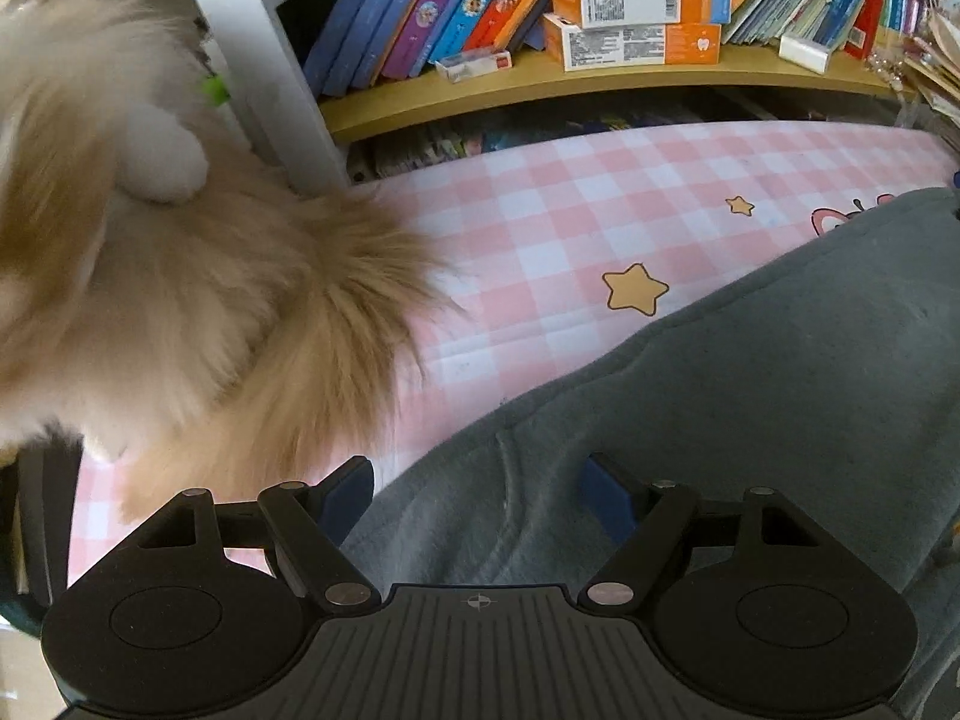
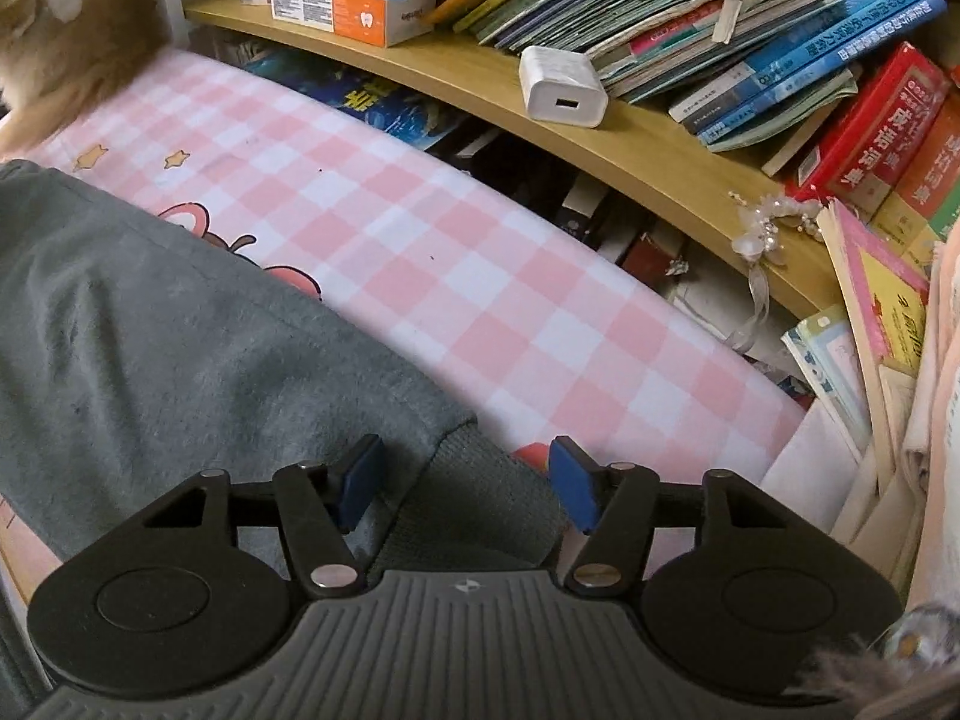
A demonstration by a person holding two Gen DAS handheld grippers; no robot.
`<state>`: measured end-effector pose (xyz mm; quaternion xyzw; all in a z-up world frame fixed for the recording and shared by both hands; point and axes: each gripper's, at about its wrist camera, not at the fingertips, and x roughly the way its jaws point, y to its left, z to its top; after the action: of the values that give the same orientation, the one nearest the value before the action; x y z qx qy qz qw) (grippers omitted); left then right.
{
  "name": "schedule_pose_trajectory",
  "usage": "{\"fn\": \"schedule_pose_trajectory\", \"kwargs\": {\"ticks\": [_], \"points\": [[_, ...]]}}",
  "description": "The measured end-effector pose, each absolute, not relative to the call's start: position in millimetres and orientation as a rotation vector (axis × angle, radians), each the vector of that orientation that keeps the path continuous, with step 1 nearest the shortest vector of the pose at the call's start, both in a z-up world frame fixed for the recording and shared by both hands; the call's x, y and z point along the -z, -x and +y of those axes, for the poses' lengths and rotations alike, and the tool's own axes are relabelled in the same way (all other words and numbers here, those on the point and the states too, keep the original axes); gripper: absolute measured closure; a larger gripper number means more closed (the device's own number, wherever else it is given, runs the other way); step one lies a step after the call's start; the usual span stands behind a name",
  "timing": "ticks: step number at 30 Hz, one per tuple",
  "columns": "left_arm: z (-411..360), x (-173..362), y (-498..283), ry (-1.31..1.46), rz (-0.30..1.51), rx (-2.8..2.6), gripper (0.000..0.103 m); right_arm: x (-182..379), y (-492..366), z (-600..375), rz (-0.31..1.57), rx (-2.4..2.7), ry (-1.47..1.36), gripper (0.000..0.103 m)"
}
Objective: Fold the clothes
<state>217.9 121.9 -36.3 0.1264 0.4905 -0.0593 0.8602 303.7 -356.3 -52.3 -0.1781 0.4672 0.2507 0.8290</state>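
Observation:
A grey fleece garment (image 1: 750, 372) lies on a pink and white checked sheet (image 1: 540, 228). In the left wrist view my left gripper (image 1: 477, 495) is open, its blue pads low over the garment's left edge, nothing between them. In the right wrist view the same garment (image 2: 180, 330) fills the lower left, and its ribbed hem or cuff (image 2: 474, 480) lies between the pads. My right gripper (image 2: 468, 483) is open over that ribbed end, not closed on it.
A fluffy tan and white animal or plush (image 1: 180, 276) sits on the sheet close to my left gripper, blurred; it also shows in the right wrist view (image 2: 66, 30). A wooden shelf (image 2: 630, 138) of books, orange boxes (image 1: 630, 18) and a white charger (image 2: 561, 87) runs along the far edge.

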Motion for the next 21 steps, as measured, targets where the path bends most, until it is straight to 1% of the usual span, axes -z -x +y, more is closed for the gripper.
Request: {"fn": "schedule_pose_trajectory", "kwargs": {"ticks": [3,5,7,9,12,17,21], "points": [[123.4,32.1,-226.6,-0.246,1.022,0.171,0.027,54.4,-307.7,-356.3,1.000,-0.538,0.372,0.046],[125.9,30.5,-234.2,-0.224,1.027,0.185,0.030,55.8,-310.3,-356.2,1.005,-0.543,0.368,0.046],[126.1,34.4,-241.6,-0.241,1.053,0.174,0.037,56.9,-312.5,-356.8,1.011,-0.545,0.355,0.046],[126.1,41.5,-246.8,-0.277,1.093,0.183,0.040,57.6,-314.3,-357.3,1.019,-0.548,0.345,0.046],[130.2,44.4,-250.3,-0.268,1.107,0.209,0.041,57.9,-316.9,-358.3,1.036,-0.551,0.334,0.046],[133.7,27.9,-251.5,-0.181,1.026,0.257,0.042,58.0,-320.3,-360.6,1.056,-0.563,0.315,0.046],[130.1,37.4,-255.8,-0.218,1.083,0.275,0.042,58.1,-321.8,-360.9,1.062,-0.574,0.317,0.045]]}}
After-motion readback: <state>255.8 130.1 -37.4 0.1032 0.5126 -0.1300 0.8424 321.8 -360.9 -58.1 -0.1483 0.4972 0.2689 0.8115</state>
